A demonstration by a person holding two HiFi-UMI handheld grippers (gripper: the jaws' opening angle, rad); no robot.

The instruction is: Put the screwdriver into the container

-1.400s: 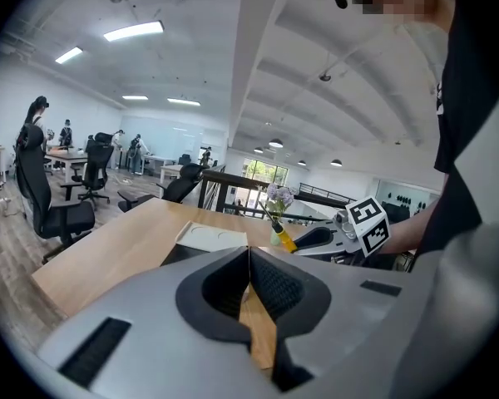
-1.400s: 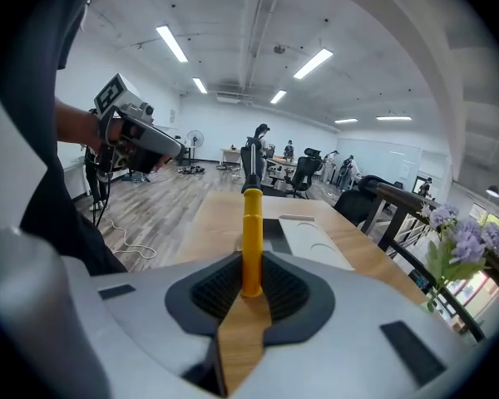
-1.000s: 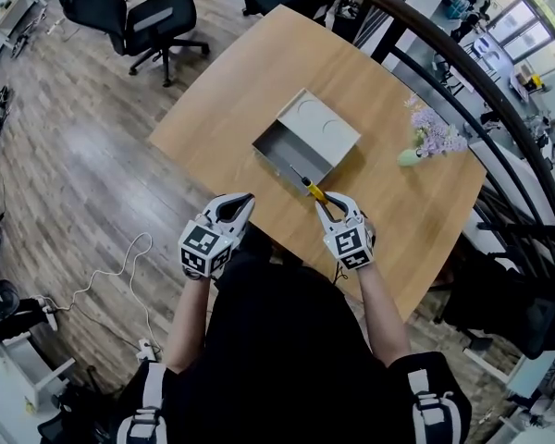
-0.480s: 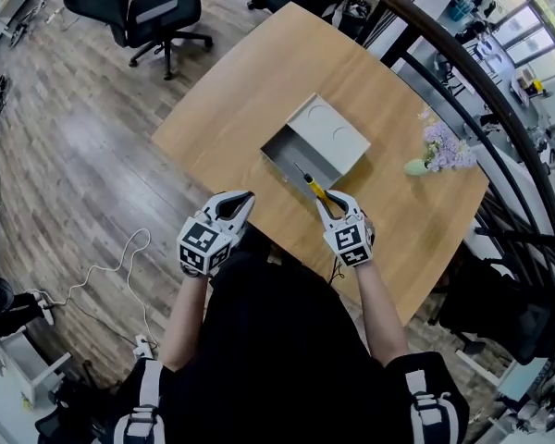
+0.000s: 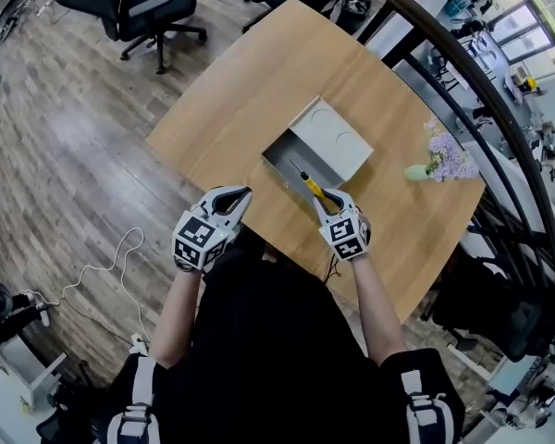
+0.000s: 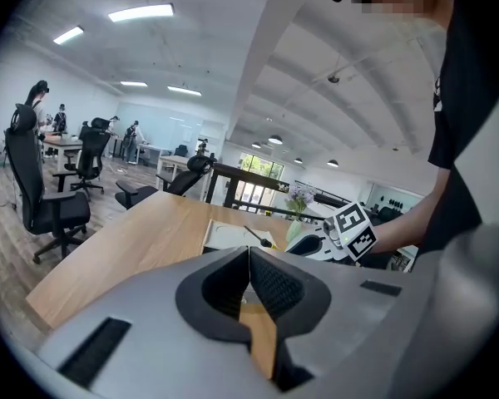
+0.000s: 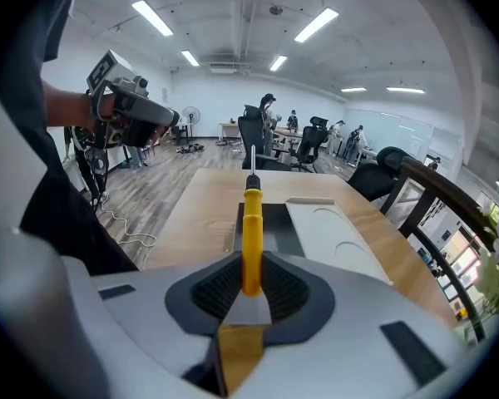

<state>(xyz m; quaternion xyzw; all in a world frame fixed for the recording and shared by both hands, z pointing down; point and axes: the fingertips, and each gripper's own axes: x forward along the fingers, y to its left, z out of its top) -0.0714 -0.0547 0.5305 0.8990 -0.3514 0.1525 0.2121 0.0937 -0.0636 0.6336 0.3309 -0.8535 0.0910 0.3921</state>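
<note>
Carrying step: right gripper (image 5: 326, 203) clamped on screwdriver (image 5: 307, 185), tip toward container (image 5: 287, 146). Left gripper (image 5: 229, 202) closed, empty. Next, probably: reach forward, lower, let go.

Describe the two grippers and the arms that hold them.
The left gripper and right gripper have light grey shells that taper to pointed jaws, lined with dark ribbed pads. Each carries a white cube printed with black square markers. The person wears a black short-sleeved top.
</note>
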